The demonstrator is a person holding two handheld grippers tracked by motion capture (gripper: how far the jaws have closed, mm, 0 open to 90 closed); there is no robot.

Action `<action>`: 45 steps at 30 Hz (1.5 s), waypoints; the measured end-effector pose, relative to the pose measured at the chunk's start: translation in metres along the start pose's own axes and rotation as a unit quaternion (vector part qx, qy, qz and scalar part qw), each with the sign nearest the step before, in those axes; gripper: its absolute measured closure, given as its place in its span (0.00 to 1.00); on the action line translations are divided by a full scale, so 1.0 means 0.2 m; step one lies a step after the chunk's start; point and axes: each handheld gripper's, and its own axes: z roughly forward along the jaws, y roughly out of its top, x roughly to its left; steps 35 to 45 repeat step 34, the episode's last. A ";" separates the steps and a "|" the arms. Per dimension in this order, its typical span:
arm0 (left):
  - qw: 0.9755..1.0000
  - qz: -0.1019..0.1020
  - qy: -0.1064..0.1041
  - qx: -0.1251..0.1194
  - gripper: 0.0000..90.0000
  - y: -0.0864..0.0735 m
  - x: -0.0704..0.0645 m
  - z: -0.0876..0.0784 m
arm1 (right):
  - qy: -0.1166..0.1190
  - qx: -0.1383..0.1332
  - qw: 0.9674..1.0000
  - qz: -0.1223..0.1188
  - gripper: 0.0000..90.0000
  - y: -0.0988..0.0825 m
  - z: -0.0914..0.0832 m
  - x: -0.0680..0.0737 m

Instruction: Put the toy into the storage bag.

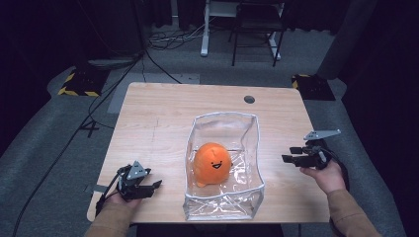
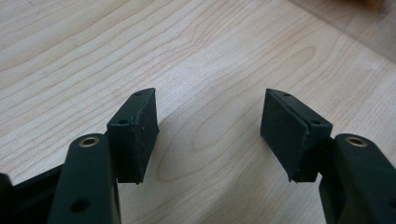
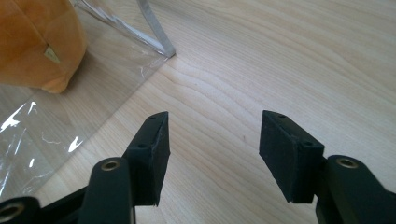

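An orange plush toy (image 1: 212, 162) with a smiling face sits inside a clear plastic bin (image 1: 249, 148) with a white rim in the middle of the wooden table (image 1: 158, 118). My left gripper (image 1: 157, 185) rests near the table's front left, left of the bin, open with nothing between its jaws (image 2: 209, 130). My right gripper (image 1: 287, 154) hovers right of the bin, open and holding nothing (image 3: 214, 149). In the right gripper view the plush toy (image 3: 32, 42) shows through the bin's clear wall (image 3: 93, 79) at the upper left.
A round cable hole (image 1: 249, 99) sits near the table's far edge. Beyond the table are a chair (image 1: 257, 29), cables on the grey floor and yellow-black striped blocks (image 1: 79, 84). Bare wood lies left of the bin and beyond it.
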 end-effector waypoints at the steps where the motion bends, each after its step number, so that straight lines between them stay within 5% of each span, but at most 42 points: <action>1: 1.000 0.000 0.000 0.000 0.41 0.00 0.00 0.00 | -0.001 -0.010 1.000 0.004 0.48 -0.03 0.01 0.00; 9: 1.000 0.000 0.000 0.000 0.41 0.00 0.00 0.00 | -0.011 -0.026 0.999 0.014 0.48 -0.19 0.08 -0.02; 24: 1.000 0.002 0.000 0.000 0.41 0.00 0.00 0.00 | -0.064 -0.035 0.996 -0.045 0.45 -0.39 0.17 0.03; 29: 1.000 0.001 0.000 0.000 0.41 0.00 0.00 0.00 | -0.058 -0.057 0.996 -0.043 0.40 -0.42 0.18 0.02; 33: 1.000 0.002 0.000 0.001 0.41 0.00 0.00 0.00 | -0.048 -0.049 0.996 -0.056 0.28 -0.41 0.19 0.02; 45: 1.000 0.002 0.000 0.001 0.41 0.00 0.00 0.00 | -0.048 -0.049 0.996 -0.057 0.28 -0.41 0.19 0.02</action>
